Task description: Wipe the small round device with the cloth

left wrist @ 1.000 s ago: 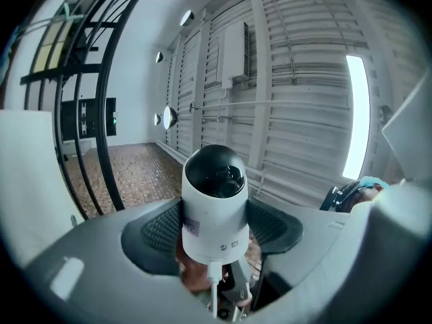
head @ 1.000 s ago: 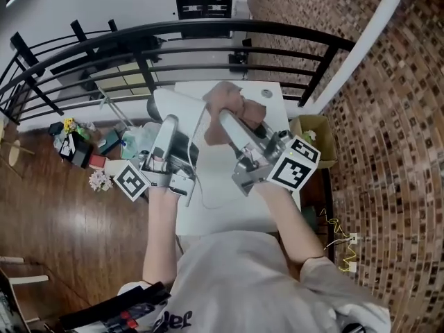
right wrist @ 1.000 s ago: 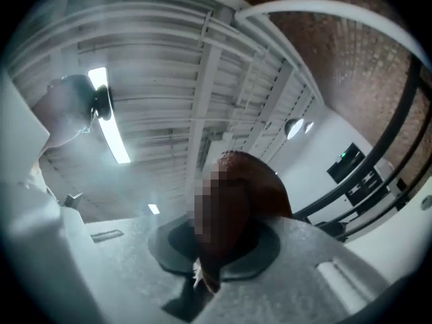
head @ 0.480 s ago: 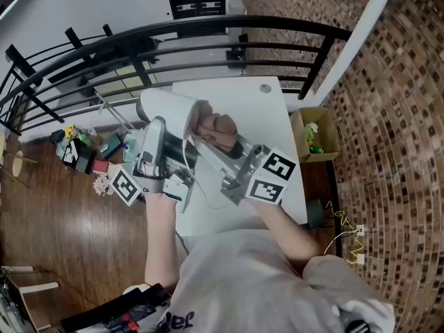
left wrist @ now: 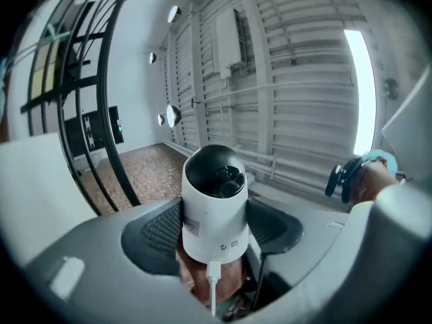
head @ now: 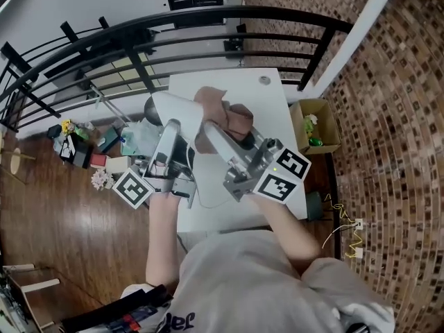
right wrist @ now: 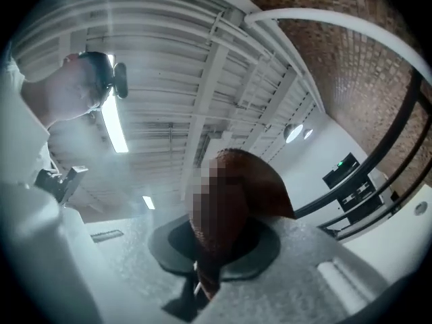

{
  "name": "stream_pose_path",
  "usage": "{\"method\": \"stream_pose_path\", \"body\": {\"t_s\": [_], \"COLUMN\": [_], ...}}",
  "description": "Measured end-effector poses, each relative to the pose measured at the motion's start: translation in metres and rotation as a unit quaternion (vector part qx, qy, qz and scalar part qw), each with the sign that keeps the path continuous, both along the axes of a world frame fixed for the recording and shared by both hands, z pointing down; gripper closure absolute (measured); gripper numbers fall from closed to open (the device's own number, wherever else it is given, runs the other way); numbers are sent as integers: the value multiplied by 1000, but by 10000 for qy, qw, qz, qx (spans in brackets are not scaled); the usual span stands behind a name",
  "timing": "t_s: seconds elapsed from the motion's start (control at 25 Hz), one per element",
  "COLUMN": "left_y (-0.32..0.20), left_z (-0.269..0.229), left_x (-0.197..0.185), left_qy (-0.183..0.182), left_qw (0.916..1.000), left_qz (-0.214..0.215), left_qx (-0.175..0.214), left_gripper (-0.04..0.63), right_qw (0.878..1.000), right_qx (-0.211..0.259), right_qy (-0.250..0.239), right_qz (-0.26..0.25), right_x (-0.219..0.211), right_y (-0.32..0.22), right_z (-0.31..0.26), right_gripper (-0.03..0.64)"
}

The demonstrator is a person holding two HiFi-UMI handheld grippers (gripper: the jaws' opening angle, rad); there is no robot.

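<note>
White with a black dome, the device (left wrist: 214, 204) sits clamped between the two dark pads of the left tool (left wrist: 214, 229). Its dome points away from that tool's camera, and a white cable (left wrist: 213, 285) is plugged into its near end. In the head view the left tool (head: 171, 133) holds the device up off the desk (head: 243, 89), over the desk's left edge. It lies roughly level there, with the dome to the left.

Brown cloth (right wrist: 233, 201) fills the gap between the jaws of the right tool (right wrist: 219, 245), which is closed on it. The bunch stands up beyond the tips. From above, the right tool (head: 212, 132) holds the cloth just to the right of the device, and the cloth touches the right end of the white body. A bit of the cloth also shows under the device in the left gripper view. Black railing (head: 208, 33) runs beyond the desk.
</note>
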State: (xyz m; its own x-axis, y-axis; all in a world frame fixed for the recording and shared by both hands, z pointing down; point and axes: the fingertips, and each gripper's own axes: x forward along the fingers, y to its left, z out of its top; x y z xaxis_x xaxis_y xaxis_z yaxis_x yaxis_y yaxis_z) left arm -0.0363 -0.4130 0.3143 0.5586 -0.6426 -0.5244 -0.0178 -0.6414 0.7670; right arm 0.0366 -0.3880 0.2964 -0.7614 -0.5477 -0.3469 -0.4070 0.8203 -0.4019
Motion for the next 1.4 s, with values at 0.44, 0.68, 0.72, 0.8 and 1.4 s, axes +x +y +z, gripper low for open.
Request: {"method": "stream_pose_path", "body": {"t_s": [0.44,0.68,0.72,0.8,1.4], "left_y": [-53,-46,-45,-44,-26], "left_z": [199,327,344,371,425], "left_x": [21,52,57,65,70], "left_qy": [-4204,-5590,-5732,-5947,-6199], "left_qw": [8983,8177,8072,7904,7593], "left_qz": [-1169,-921,-886,-906,-1239], "left_qx": [-508,-1020,-1098,-1153,-1543], "left_gripper": [272,272,272,272,242], "right_qw": [9753,9609,9597,9576,9512], "right_qx": [-1509,-1980,-2026,-2125,-2109], "right_qy": [658,967,976,981,1259], "right_qz": [1470,1677,1686,1678,1868], "right_x": [101,129,131,133,116], "right_y": [-12,-11,-11,-13,38], "right_z": [148,210,218,235,253], "right_gripper": [594,594,594,594,594]}}
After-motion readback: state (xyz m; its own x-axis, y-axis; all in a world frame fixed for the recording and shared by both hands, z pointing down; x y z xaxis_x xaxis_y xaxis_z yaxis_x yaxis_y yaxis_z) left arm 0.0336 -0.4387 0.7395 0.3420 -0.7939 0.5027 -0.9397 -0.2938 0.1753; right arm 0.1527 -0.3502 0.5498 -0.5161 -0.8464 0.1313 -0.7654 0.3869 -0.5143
